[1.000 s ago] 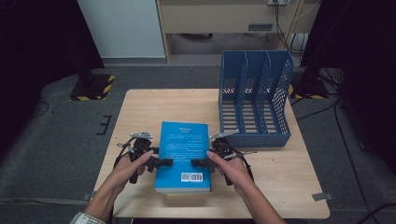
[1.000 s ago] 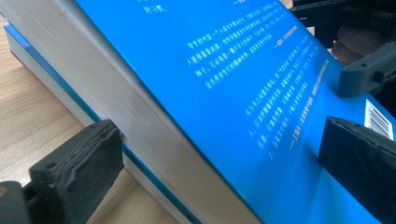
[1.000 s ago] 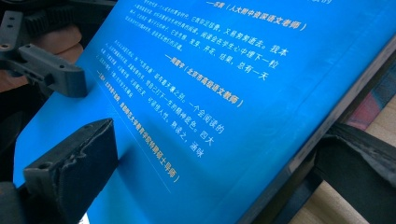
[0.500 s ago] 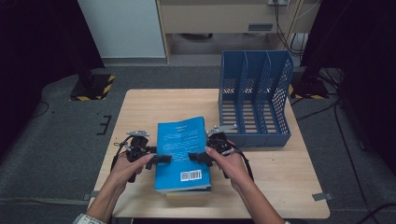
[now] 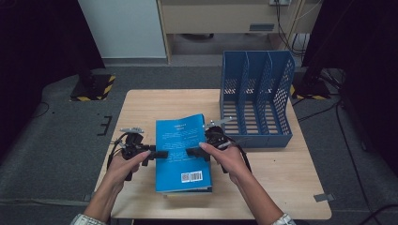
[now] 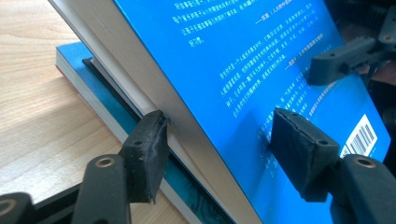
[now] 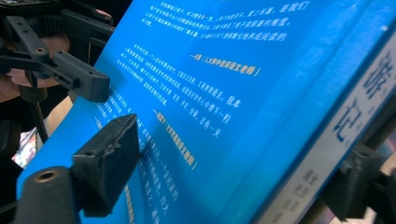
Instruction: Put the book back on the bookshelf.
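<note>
Both tongs, which have just been closing, clamp the upper blue book (image 5: pixel 182 140) at mid-tabletop, left tongs (image 5: pixel 158 154) at its nine o'clock edge, right tongs (image 5: pixel 193 152) at three o'clock, probably to lift it off the second book (image 6: pixel 100 98) toward the file rack (image 5: pixel 256 101).

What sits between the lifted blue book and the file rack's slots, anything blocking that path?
Nothing visible. The top blue book, gripped between the left gripper and right gripper, is tilted up off a second book beneath it. The table between it and the blue file rack is bare, and the slots look empty.
</note>
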Available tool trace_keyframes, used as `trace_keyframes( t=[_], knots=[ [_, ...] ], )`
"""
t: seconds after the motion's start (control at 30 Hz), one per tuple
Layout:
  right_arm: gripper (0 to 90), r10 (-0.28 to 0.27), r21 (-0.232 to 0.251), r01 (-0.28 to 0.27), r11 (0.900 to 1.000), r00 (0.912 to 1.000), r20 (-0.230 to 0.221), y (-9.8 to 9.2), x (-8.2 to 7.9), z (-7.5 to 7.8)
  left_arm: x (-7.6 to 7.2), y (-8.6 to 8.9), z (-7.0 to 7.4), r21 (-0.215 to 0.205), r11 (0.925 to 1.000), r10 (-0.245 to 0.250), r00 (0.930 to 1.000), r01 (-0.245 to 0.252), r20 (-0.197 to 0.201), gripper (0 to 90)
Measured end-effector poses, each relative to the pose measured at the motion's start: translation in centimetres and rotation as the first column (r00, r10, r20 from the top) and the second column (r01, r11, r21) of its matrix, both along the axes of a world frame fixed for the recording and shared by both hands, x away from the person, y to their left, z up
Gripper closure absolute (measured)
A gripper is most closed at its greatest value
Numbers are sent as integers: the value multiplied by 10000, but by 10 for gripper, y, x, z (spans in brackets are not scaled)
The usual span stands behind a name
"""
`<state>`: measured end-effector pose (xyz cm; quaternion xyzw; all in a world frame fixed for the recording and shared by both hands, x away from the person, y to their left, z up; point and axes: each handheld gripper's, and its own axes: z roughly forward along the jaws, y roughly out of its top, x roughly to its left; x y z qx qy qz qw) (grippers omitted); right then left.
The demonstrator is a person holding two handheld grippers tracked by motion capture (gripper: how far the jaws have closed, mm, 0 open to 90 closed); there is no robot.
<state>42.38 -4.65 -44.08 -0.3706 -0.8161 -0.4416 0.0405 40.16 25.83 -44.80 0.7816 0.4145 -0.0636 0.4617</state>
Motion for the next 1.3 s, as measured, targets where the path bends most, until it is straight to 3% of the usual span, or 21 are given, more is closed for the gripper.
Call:
trace_keyframes(
  t=[0.03,0.13,0.33,0.47,0.6,0.87,1.03,1.3],
  knots=[
    [243,136,214,-138,9997,9999,105,2,2,4,0,2,4,-346,9994,-25,9999,29,108,421],
    [281,-133,239,123,9996,9991,404,3,5,15,0,2,10,-241,9995,-207,9996,211,183,451],
    [360,-20,332,15,9994,9998,178,-1,11,23,3,3,12,-257,9992,-302,9995,300,-56,471],
    [427,-112,729,124,9973,9998,-163,-4,15,26,4,6,14,-478,9986,-221,9997,217,-94,498],
    [481,-85,1011,110,9948,9997,-250,-2,18,34,5,7,21,-309,9992,-258,9997,258,-8,511],
    [513,-164,1201,192,9926,9996,-240,2,28,47,13,10,31,-221,9997,-91,9999,92,76,528],
    [540,-200,1364,215,9904,9997,-122,6,35,58,21,18,40,-602,9981,112,9997,-99,213,567],
    [551,-158,1253,101,9921,9989,445,10,40,70,29,18,54,-84,9998,166,9981,-162,591,577]
  ],
)
